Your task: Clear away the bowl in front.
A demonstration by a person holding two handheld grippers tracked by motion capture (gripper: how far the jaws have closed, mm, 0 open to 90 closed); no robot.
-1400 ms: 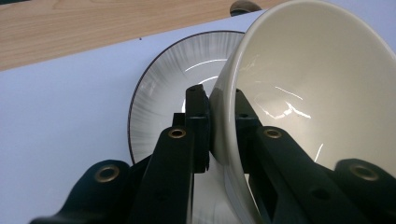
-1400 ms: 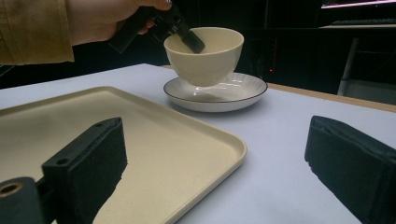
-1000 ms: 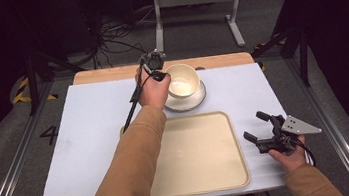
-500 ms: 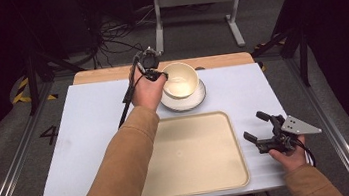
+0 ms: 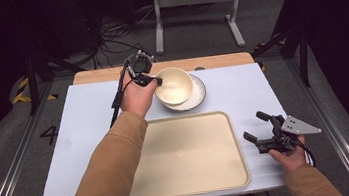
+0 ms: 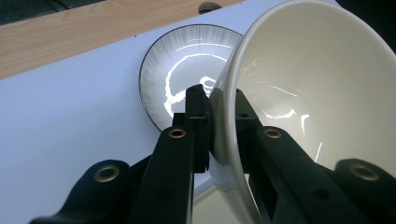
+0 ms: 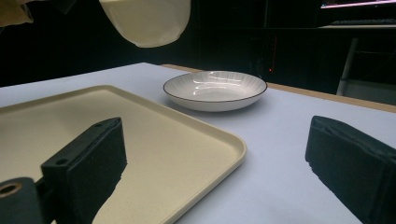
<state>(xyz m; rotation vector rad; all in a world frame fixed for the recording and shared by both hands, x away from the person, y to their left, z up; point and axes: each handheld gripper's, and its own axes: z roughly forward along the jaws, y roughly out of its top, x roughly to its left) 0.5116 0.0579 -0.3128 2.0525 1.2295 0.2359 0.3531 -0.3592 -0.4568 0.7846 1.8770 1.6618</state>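
Bowl rim sits pinched between the jaws of the left hand-held gripper, one jaw inside the wall and one outside, as the left gripper view makes plain. From the high view the cream bowl is at about three o'clock from that gripper, tipped so its opening faces up and toward the near side. In the right gripper view the bowl hangs clear in the air above the table, with open space between its base and the plate.

That plate, white with a dark rim, rests on the pale table just under and at four o'clock from the bowl, and at twelve o'clock from the beige tray. The tray lies flat near the person's edge.

Off at the tray's three o'clock side, the right hand-held gripper stands with jaws spread wide apart, nothing between them, held by a hand low over the table. A tan sleeve reaches across the tray's left corner.
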